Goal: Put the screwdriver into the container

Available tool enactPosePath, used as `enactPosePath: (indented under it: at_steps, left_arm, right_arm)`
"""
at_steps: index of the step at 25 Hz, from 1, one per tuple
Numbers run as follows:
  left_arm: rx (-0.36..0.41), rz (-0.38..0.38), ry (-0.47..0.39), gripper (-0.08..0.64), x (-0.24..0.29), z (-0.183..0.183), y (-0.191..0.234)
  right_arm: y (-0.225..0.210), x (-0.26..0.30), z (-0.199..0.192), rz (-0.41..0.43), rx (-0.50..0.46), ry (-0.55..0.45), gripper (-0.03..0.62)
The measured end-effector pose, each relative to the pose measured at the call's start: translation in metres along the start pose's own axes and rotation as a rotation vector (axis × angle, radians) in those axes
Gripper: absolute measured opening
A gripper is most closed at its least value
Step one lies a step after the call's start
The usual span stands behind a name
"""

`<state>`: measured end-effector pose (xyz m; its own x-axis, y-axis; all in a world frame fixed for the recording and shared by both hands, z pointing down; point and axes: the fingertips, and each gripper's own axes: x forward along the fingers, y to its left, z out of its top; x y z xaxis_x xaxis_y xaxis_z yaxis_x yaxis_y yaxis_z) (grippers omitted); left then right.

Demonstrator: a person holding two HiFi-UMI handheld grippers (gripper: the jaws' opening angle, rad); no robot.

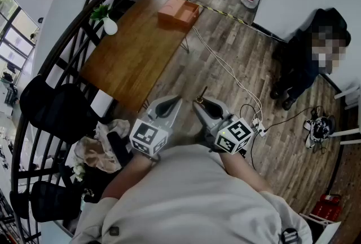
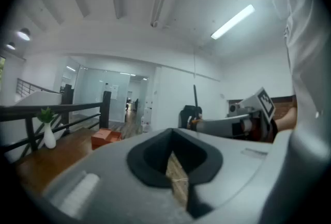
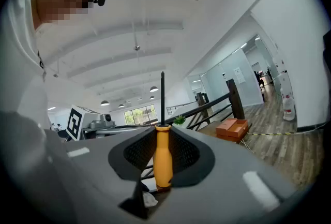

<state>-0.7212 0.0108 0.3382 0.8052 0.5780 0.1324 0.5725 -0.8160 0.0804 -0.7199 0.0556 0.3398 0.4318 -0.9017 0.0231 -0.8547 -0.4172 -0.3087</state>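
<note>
Our right gripper clamps the screwdriver by its orange handle, shaft upright. Our left gripper is closed, empty.

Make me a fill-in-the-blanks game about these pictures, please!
1. The right gripper holds a screwdriver with an ___ handle.
2. The left gripper holds ___.
3. The white vase on the wooden table holds a ___ plant.

Missing words: orange; nothing; green.
</note>
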Motion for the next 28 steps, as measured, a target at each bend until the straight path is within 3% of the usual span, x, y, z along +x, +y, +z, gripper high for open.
enactPosePath:
  at_steps: [16,28]
  left_arm:
    - [-0.022,-0.013,0.003,0.005,0.016,-0.006,0.008]
    - [-0.058,-0.050,0.045,0.003,0.091,-0.013,0.003]
  right_arm:
    - [-0.014,0.004,-0.003,-0.005,0.012,0.010,0.081]
    - [-0.084,-0.014,0.004,-0.033,0.060,0.017,0.083]
